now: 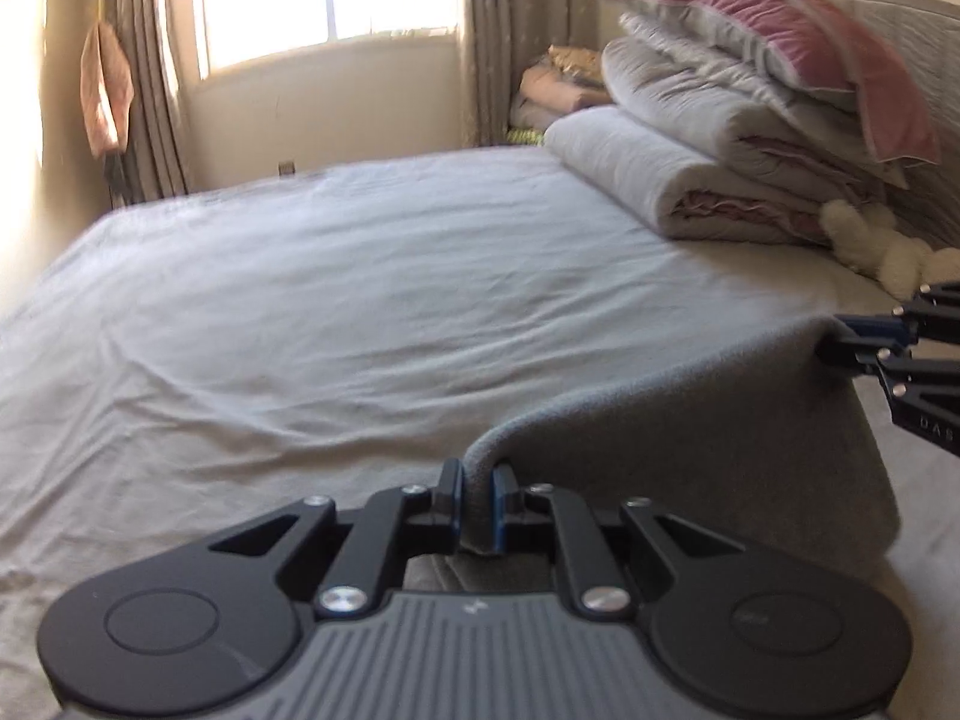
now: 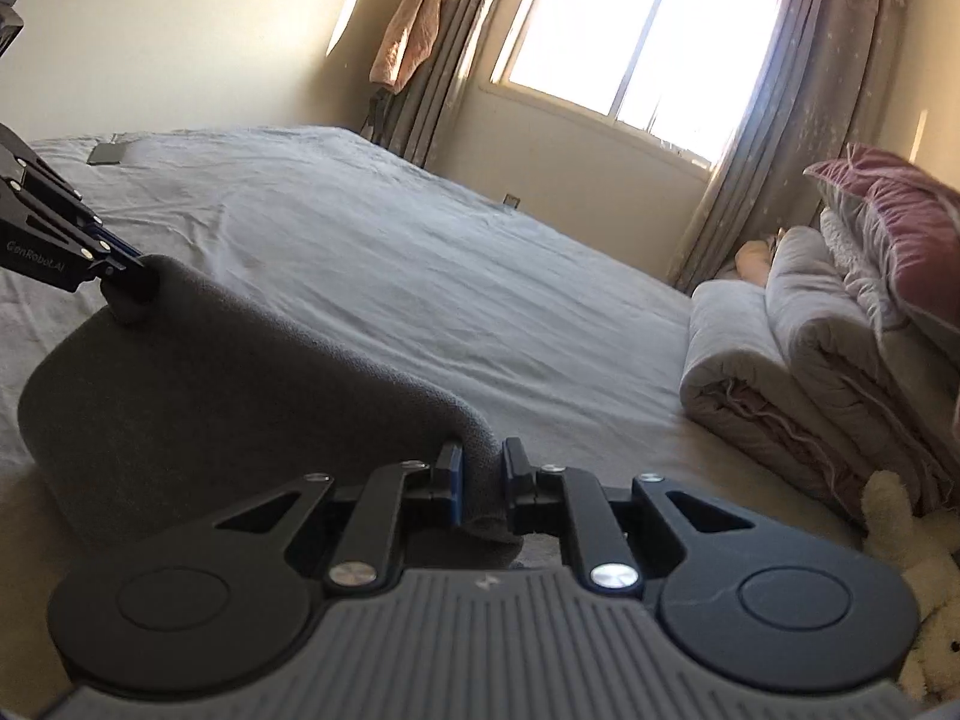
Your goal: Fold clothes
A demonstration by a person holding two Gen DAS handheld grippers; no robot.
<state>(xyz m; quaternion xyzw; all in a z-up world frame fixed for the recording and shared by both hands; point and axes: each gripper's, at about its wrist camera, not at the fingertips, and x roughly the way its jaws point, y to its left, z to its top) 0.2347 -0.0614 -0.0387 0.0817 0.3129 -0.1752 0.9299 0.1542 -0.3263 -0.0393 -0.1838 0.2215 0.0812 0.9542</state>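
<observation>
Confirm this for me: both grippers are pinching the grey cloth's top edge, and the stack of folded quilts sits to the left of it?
Not quite. Both the left gripper and the right gripper do pinch the grey cloth, but the folded quilts sit to its right, as the left wrist view shows.

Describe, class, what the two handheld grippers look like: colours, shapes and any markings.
Both match. The left gripper and right gripper have black metal linkage arms joined by silver screws, blue-edged finger pads, a ribbed grey body and two round black discs at the base. Seen from the opposite camera, white lettering shows on their sides: "GenRobot.AI" on the left, partly visible letters on the right. No cables or sleeves show.
</observation>
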